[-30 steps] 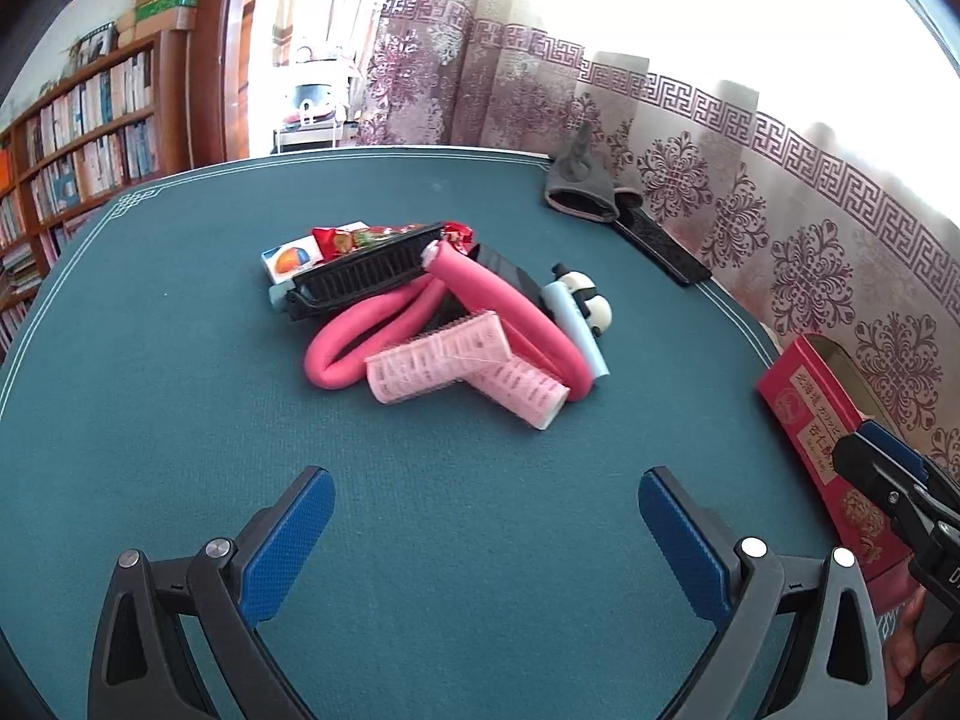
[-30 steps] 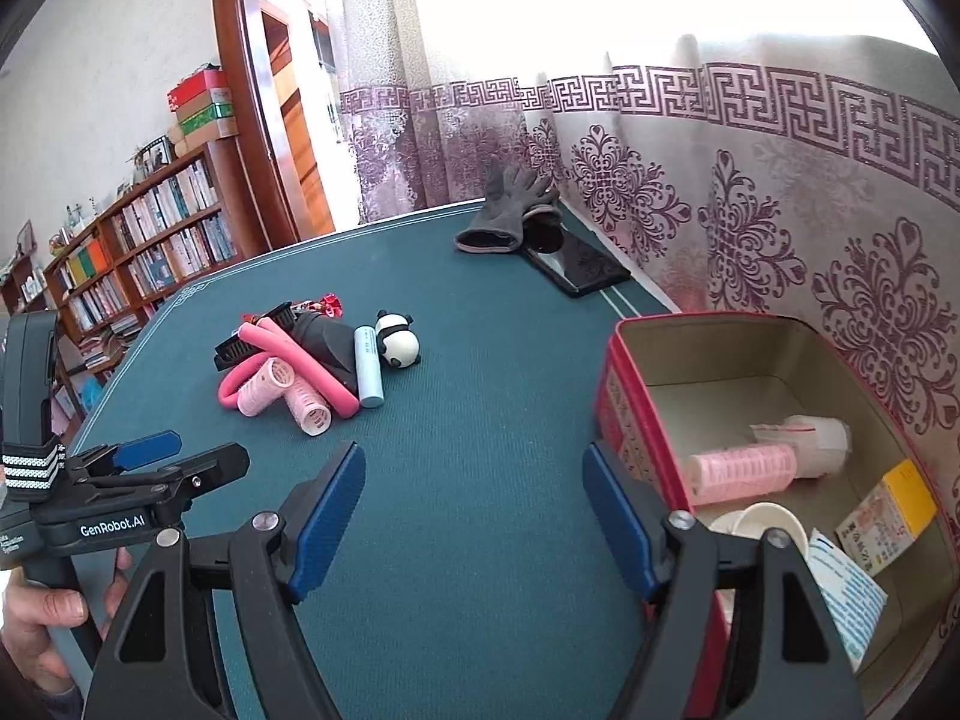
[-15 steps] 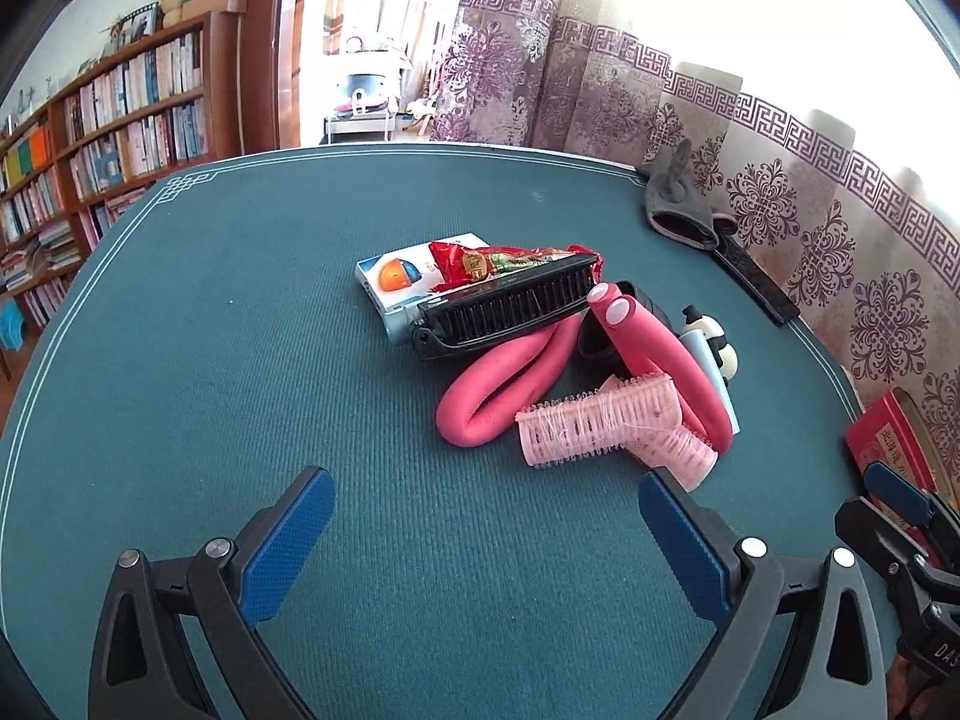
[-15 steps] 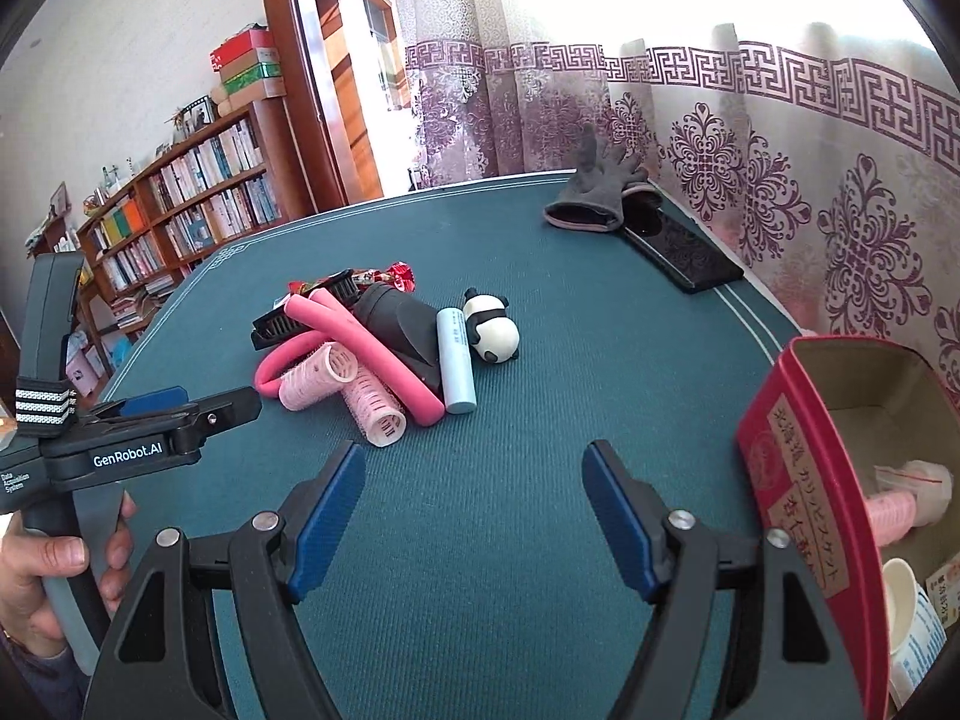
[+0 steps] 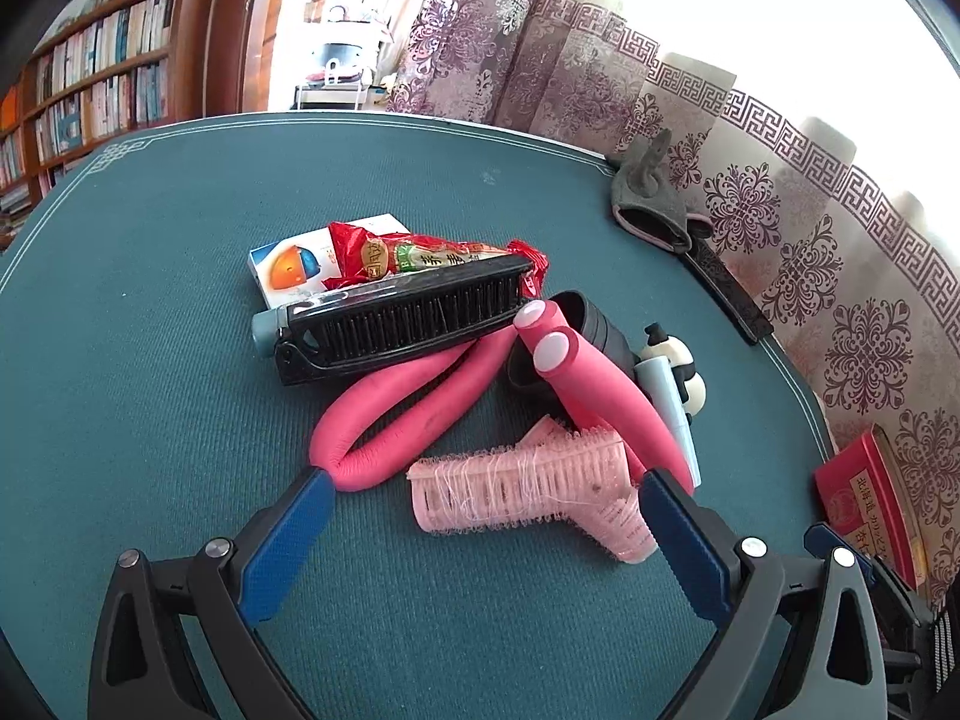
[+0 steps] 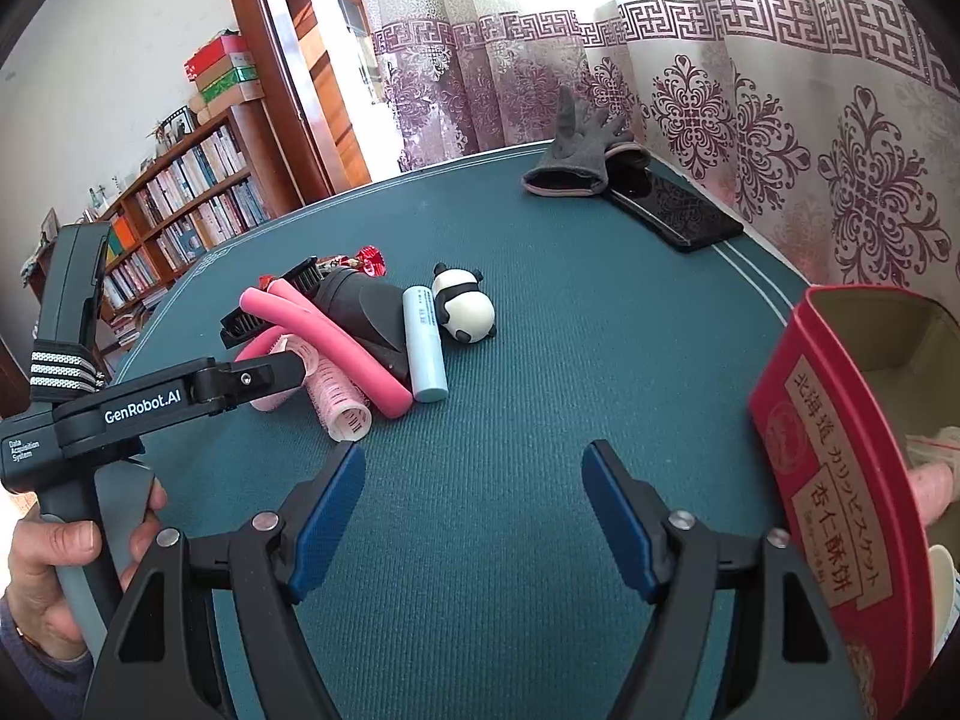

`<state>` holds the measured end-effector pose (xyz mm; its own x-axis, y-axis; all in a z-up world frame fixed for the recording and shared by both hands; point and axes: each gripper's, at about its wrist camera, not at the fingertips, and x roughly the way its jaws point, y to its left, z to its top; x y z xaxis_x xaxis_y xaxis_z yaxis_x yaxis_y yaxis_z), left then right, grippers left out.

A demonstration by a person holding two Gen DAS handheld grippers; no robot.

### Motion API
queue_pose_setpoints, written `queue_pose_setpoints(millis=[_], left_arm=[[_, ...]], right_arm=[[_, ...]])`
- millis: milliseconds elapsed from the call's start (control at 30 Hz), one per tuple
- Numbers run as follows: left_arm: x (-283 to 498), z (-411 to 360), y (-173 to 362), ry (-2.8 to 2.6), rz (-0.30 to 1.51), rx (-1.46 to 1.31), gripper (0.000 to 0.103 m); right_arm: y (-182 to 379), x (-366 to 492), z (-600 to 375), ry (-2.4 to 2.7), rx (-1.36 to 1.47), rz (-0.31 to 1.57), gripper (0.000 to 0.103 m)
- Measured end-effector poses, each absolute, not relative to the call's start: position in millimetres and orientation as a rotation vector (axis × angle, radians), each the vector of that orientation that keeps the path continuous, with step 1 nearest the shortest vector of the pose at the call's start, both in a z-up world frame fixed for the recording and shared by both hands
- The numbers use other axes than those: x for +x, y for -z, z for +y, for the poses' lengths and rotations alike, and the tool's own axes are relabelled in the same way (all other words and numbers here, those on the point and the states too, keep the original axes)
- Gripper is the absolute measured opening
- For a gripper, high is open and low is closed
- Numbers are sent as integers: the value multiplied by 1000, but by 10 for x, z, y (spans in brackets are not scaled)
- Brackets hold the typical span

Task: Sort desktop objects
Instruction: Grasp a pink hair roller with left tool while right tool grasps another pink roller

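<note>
A pile lies mid-table: two pale pink hair rollers [image 5: 528, 480] [image 6: 336, 387], a bent pink foam rod [image 5: 420, 396] [image 6: 336, 330], a black brush [image 5: 402, 318], a red snack packet [image 5: 420, 255], a white box [image 5: 294, 264], a light blue tube [image 6: 423, 342] and a panda figure [image 6: 465, 306]. My left gripper [image 5: 480, 498] is open, its fingers on either side of the near roller. My right gripper [image 6: 474, 468] is open and empty over bare cloth. The red box [image 6: 840, 492] stands at the right.
A grey glove [image 6: 573, 165] and a black phone [image 6: 675, 210] lie at the far table edge by the curtain. Bookshelves [image 6: 180, 192] and a doorway stand beyond the green table [image 6: 510, 540]. A hand holds the left gripper's handle [image 6: 78, 540].
My left gripper has moved forward to the pile, so the pink roller now lies between its fingers. My right gripper has swung left and away from the red box.
</note>
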<state>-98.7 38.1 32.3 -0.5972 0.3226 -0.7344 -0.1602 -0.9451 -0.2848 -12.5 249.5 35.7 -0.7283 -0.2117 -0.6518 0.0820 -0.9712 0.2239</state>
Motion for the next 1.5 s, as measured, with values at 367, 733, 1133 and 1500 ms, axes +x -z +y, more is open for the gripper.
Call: queue_pose_setpoints(millis=[367, 733, 1133, 1500], left_arm=[[-980, 406, -315, -2586, -206, -1162, 73], [-685, 149, -395, -2623, -197, -1146, 73], [-459, -267, -283, -2737, -208, -1169, 73], [-443, -321, -250, -2718, -252, -1149, 73]], right_arm=[[-268, -154, 2385, 2735, 1109, -241, 78], [-282, -192, 2257, 2725, 1117, -186, 78], [-176, -432, 1950, 2576, 1166, -195, 77], [-127, -805, 1567, 2564, 1161, -80, 55]])
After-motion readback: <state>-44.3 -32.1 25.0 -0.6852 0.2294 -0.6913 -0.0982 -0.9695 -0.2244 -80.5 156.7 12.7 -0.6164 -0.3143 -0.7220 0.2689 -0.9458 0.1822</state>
